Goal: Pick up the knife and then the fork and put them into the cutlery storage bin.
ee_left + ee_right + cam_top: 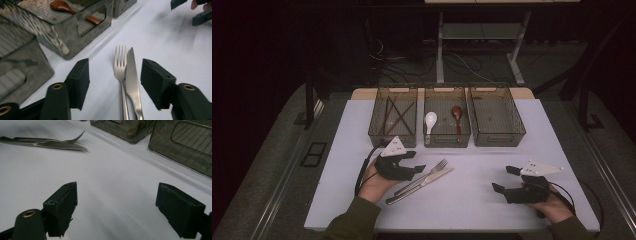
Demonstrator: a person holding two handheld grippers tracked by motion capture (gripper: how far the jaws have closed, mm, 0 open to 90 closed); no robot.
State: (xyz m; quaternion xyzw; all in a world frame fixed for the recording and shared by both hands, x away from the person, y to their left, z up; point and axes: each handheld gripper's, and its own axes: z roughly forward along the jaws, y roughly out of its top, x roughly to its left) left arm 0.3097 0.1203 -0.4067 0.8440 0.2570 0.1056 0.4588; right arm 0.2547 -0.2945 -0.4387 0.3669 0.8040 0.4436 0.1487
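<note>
Between the spread jaws of the left tongs, neither pad touching, the fork and knife lie side by side, touching, on the desk just before the middle bin. Closing here could pinch both together, or push one aside. Right tongs rest wide and empty, well apart.

3 bins on table: chopsticks, white spoon & brown spoon.
</note>
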